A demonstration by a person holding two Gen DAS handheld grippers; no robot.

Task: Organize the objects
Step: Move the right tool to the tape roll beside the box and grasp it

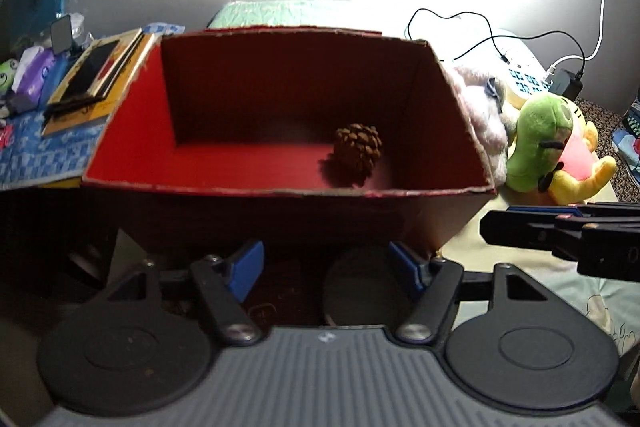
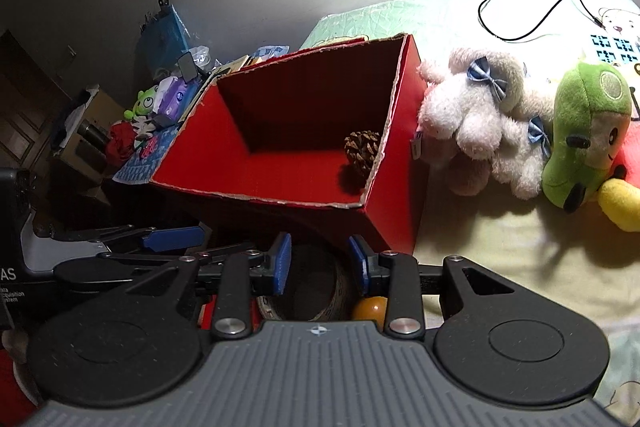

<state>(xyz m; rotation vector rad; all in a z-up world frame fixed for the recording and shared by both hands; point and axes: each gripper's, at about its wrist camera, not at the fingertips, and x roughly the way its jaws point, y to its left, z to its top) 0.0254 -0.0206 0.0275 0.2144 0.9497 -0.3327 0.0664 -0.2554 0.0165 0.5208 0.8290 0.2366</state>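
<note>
— What was in the box (image 1: 132, 131) when you looked?

— Just a pine cone (image 1: 358, 151), sitting on the red floor toward the right wall. The box stood on the bed (image 2: 500, 239), open at the top, edges cut rough.

— And the two tools?

— Both hovered just short of its near wall. The left hand-held gripper (image 1: 326, 269) had its blue pads well apart with nothing between them. The right hand-held gripper (image 2: 320, 261) was parted too, empty; below it I could see a tape roll (image 2: 332, 301) and an orange ball (image 2: 370, 308) lying close together.

— Were they near each other?

— Side by side. The right one reached in from the left one's right, at about the same level.

— What else lay about?

— Right of the box, against its outer wall, a white plush (image 2: 472, 119) with blue bows, and beside that a green plush (image 2: 580, 135) leaning on something yellow and pink. A black cable (image 2: 532, 11) looped across the bedding behind them. On the other side, books (image 1: 96, 71) were stacked on a blue patterned cloth (image 1: 44, 155), with a purple tissue pack (image 2: 174, 99) and a small green frog toy (image 2: 142, 105) further along.
</note>
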